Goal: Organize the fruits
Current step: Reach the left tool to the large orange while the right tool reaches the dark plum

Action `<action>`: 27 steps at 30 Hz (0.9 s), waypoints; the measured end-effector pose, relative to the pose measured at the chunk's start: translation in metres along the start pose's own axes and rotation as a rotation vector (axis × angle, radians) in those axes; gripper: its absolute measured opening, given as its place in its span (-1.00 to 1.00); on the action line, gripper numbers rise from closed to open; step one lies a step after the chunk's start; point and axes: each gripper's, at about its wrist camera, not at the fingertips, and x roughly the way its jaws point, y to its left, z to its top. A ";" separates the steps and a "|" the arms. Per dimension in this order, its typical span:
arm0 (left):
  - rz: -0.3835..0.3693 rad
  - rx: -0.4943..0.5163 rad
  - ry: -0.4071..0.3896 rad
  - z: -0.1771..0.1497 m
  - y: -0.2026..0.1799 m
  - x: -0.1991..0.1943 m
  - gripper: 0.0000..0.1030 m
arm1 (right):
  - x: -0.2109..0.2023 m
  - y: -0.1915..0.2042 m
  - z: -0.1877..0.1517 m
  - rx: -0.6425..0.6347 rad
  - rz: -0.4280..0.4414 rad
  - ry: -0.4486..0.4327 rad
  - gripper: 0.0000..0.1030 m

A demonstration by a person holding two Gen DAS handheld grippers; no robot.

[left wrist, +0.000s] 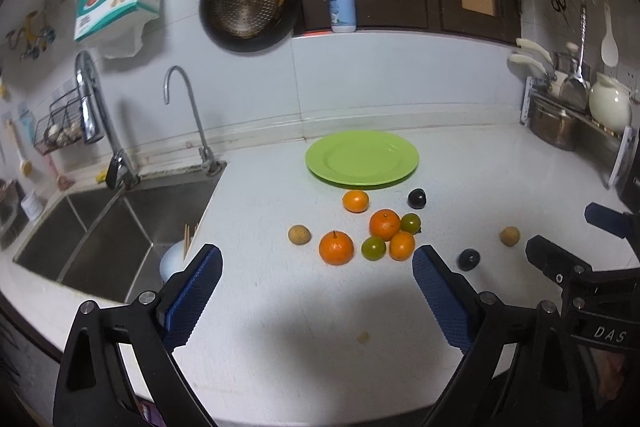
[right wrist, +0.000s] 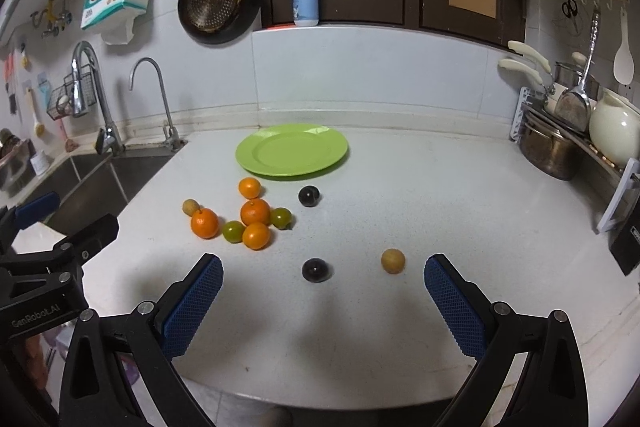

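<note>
Four orange fruits [left wrist: 336,247] [left wrist: 384,224] [left wrist: 402,245] [left wrist: 355,201], two green ones [left wrist: 373,248] [left wrist: 410,223], two dark round ones [left wrist: 417,198] [left wrist: 468,259] and two small tan ones [left wrist: 299,234] [left wrist: 509,236]. One green plate [left wrist: 394,169] on the surface [left wrist: 280,327]. Two tools, left tool [left wrist: 318,293] and right tool [right wrist: 323,301].

Both views are evenly lit from overhead, fairly bright, with a cool cast. Soft shadows pool on the tabletop [left wrist: 280,327] at lower centre. Fisheye bending and dark vignetting mark the corners; focus is sharp.
</note>
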 end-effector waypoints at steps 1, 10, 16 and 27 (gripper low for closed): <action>-0.004 0.010 -0.001 0.001 0.001 0.005 0.85 | 0.003 0.001 0.000 0.003 -0.004 0.004 0.94; -0.075 0.076 0.054 0.005 0.008 0.058 0.70 | 0.042 0.011 0.001 0.028 -0.023 0.076 0.73; -0.145 0.088 0.131 0.001 0.014 0.100 0.50 | 0.071 0.020 -0.002 0.034 -0.053 0.135 0.52; -0.268 0.105 0.224 -0.007 0.020 0.145 0.23 | 0.105 0.026 -0.006 0.098 -0.122 0.216 0.22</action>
